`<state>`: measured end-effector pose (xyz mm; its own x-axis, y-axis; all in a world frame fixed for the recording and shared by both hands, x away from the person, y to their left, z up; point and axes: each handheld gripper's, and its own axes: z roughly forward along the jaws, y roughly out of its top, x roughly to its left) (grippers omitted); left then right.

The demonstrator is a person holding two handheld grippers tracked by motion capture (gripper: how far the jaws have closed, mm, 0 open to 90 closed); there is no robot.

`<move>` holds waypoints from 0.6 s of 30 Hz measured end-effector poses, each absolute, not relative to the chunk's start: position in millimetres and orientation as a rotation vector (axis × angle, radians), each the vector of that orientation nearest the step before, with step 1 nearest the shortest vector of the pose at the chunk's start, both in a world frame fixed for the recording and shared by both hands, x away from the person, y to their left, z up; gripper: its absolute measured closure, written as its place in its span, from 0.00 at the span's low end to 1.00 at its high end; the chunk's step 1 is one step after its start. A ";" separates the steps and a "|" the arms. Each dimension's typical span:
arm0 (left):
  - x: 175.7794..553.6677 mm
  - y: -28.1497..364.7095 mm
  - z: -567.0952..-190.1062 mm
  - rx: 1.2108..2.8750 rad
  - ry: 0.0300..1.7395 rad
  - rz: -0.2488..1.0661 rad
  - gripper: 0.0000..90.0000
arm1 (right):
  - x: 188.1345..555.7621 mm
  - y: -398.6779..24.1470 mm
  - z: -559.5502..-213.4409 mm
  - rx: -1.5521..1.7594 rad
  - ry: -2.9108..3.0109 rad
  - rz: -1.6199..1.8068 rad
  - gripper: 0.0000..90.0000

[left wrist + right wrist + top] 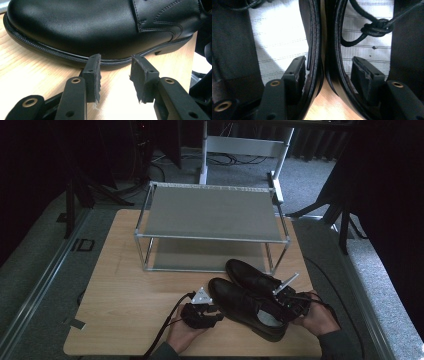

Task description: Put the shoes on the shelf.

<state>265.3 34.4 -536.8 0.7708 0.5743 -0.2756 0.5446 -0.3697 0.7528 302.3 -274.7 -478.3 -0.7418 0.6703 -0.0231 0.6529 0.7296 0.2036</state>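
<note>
Here my right tongs (325, 72) straddle the two inner heel walls of the black shoes (250, 300), one jaw inside each shoe; the left pad touches leather, the other stands just clear, so I cannot call it a firm grip. My left tongs (115, 75) sit half open with nothing between them, tips just short of the nearer shoe's sole. Both shoes lie side by side on the counter (130, 305), just in front of the metal rack (210, 215).
</note>
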 end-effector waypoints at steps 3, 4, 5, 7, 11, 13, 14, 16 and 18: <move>265.1 34.3 -536.5 2.046 0.835 0.042 0.67 | 305.4 -276.1 -479.8 1.090 2.855 0.278 0.55; 265.1 34.3 -536.6 2.045 0.835 0.041 0.67 | 305.6 -276.3 -479.7 1.085 2.862 0.284 0.57; 265.1 34.2 -536.7 2.045 0.836 0.041 0.67 | 306.1 -276.1 -479.7 1.082 2.871 0.280 0.60; 264.8 33.9 -536.7 2.044 0.836 0.040 0.67 | 307.7 -274.9 -478.8 1.096 2.887 0.280 0.72; 264.1 34.3 -536.6 2.043 0.835 0.041 0.67 | 311.0 -276.5 -478.2 1.138 2.903 0.330 0.83; 264.5 34.7 -537.2 2.046 0.837 0.041 0.67 | 310.7 -279.0 -478.2 1.158 2.894 0.368 0.85; 264.8 34.8 -537.5 2.046 0.837 0.041 0.67 | 310.9 -280.2 -478.2 1.163 2.889 0.390 0.85; 264.9 35.0 -537.7 2.047 0.839 0.043 0.67 | 310.2 -281.3 -477.7 1.177 2.876 0.420 0.86; 265.0 35.0 -537.5 2.045 0.839 0.042 0.67 | 309.3 -283.2 -477.5 1.184 2.862 0.461 0.88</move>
<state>265.0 35.0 -537.5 0.7692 0.5760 -0.2766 0.5458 -0.3670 0.7533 309.3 -283.2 -477.5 -0.7139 0.6928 0.1021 0.6898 0.6706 0.2729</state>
